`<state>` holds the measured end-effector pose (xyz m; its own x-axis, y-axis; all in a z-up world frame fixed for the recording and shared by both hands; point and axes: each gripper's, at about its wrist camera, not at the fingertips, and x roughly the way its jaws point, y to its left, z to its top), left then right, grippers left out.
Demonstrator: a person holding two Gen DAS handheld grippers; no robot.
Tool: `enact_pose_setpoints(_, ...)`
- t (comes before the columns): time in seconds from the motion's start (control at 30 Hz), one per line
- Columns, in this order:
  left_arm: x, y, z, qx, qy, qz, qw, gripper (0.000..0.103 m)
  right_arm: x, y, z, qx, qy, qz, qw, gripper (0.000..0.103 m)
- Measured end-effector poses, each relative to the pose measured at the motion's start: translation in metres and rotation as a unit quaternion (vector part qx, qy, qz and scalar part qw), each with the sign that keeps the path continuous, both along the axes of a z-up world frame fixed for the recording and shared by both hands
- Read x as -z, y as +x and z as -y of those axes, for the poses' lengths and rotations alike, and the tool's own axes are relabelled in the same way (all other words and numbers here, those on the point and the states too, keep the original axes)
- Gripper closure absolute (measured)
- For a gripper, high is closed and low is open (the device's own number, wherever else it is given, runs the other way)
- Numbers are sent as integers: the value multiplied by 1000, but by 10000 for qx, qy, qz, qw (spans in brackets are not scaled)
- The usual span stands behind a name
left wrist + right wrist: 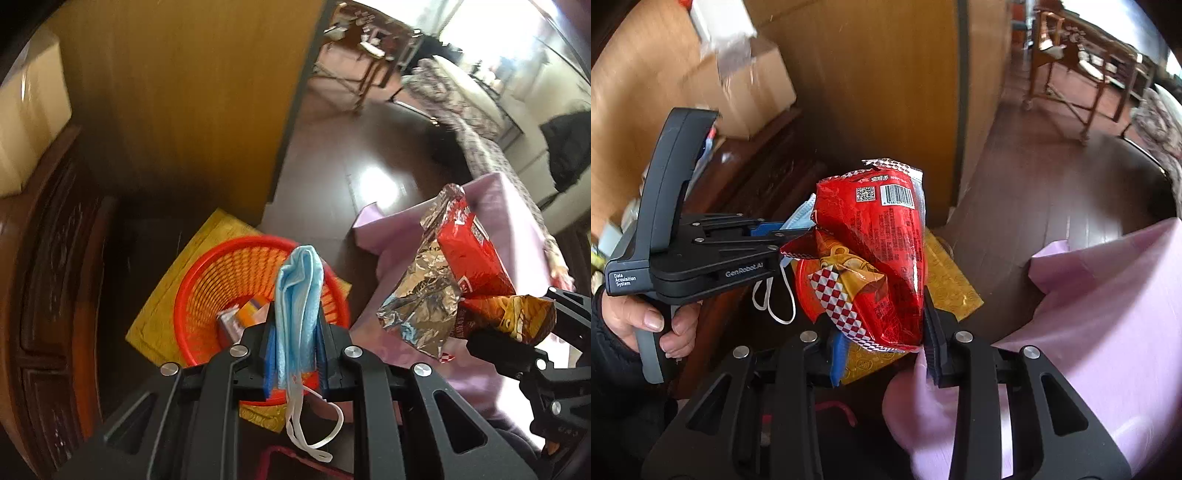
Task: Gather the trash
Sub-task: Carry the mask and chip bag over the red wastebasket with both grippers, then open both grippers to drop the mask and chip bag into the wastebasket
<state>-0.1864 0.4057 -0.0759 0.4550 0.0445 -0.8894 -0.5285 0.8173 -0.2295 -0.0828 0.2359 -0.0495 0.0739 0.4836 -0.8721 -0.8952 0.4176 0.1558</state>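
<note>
Left gripper clamped on face mask directly above red basket; right gripper gripping snack wrapper off to its side, farther.

A dark, glossy wooden floor is seen, with a bright patch of daylight reflected on it. A tall panel of yellowish wood is set upright at the left, and carved dark furniture with a cardboard box on top is placed beside it. A wooden table is seen far off, near a bright window.
</note>
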Motion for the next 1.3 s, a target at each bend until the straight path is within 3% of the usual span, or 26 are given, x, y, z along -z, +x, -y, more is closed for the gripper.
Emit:
enact_pose_setpoints(0.3, 38, 0, -28, -438, -269, -332, 9981, 85, 41, 16, -33, -210, -352, -418, 9983, 68)
enact_pose_setpoints(0.37, 41, 1, -30, -472, -247, -390, 9978, 80, 47, 19, -39, -248, -355, -550, 9975, 66)
enact_pose_setpoints(0.43, 43, 2, -32, -558, -225, -419, 9973, 64, 54, 18, -45, -392, -422, -624, 9964, 65)
enact_pose_setpoints(0.6, 42, 0, -37, -756, -270, -470, 9957, 56, 66, 17, -55, -491, -497, -538, 9961, 58)
enact_pose_setpoints(1.0, 23, 4, -24, -688, -127, -407, 9967, 50, 27, 16, -19, -286, -68, -415, 9987, 54)
enact_pose_setpoints(1.3, -7, 21, 13, -195, 167, -276, 9993, 46, -6, 23, 57, 318, 238, -75, 9992, 49)
